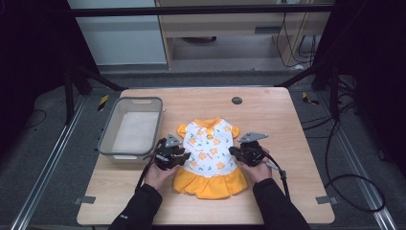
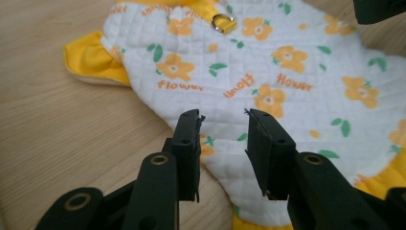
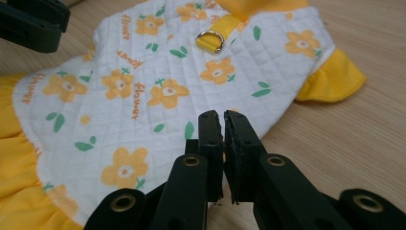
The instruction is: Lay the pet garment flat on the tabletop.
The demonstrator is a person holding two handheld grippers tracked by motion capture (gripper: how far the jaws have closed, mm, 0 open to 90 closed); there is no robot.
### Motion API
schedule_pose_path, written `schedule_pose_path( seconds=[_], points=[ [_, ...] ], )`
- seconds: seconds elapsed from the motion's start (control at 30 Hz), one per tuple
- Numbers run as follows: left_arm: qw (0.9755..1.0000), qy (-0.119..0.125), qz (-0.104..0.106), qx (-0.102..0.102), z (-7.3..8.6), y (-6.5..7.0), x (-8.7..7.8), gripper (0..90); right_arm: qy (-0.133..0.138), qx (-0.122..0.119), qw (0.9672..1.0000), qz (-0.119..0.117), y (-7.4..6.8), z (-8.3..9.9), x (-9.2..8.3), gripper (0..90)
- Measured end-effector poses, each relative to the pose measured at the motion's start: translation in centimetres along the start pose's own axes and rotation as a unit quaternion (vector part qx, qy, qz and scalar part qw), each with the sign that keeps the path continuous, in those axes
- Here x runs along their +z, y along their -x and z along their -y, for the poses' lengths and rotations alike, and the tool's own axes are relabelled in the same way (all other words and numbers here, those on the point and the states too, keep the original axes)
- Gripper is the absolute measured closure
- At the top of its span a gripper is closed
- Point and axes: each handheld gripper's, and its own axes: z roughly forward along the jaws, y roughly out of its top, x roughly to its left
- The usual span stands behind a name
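Two grippers at the near half of a wooden table [image 1: 287, 115], one either side of a small quilted dress [image 1: 209, 152] spread flat near the table's middle, collar toward the far edge, yellow skirt toward the near edge. Left gripper [image 2: 223, 125] with jaws apart by a moderate gap, hovering over the dress's side edge below a yellow sleeve ruffle [image 2: 93, 61], nothing between them. Right gripper [image 3: 223, 123] with jaws nearly together, just a sliver of gap, at the opposite side edge; whether fabric is pinched there, cannot tell. From the high view alone: a grey bin [image 1: 131, 128] along the left edge, a dark round disc [image 1: 236, 100] near the far edge, both hands and dark sleeves entering from the near edge. From the gripper views alone: orange "flower" lettering, green leaves, and a metal D-ring [image 3: 209, 39] on a yellow strap near the collar.
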Motion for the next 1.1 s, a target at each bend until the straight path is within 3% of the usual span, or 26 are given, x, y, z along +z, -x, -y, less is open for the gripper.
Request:
schedule_pose_path(
  seconds=[0.17, 0.53, 0.67, 0.8, 0.97, 1.1],
  points=[
    [0.9998, 0.018, 0.012, -0.006, 1.4, 0.3, -3.1, 59.6, 0.02, 0.013, 0.9997, 0.002, 0.8, 1.0, -2.9, 82.9],
    [0.9997, 0.017, 0.013, -0.011, 4.5, 0.1, -5.8, 56.2, 0.034, 0.037, 0.9986, 0.016, 2.0, 3.2, -6.4, 73.1],
    [0.9998, 0.012, 0.007, -0.015, 6.0, -0.5, -7.0, 52.7, 0.041, 0.045, 0.9971, 0.045, 2.6, 4.4, -7.7, 58.7],
    [0.9998, 0.011, 0.001, -0.016, 6.9, -0.9, -7.7, 49.5, 0.039, 0.053, 0.996, 0.06, 3.2, 5.2, -8.2, 52.1],
    [0.9995, 0.012, -0.021, -0.019, 8.1, -1.9, -8.7, 42.2, 0.042, 0.061, 0.9941, 0.079, 4.1, 6.4, -8.9, 41.2],
    [0.9985, 0.014, -0.039, -0.037, 9.1, -3.1, -9.5, 37.2, 0.052, 0.07, 0.9913, 0.098, 4.7, 7.4, -9.4, 29.9]
  ],
)
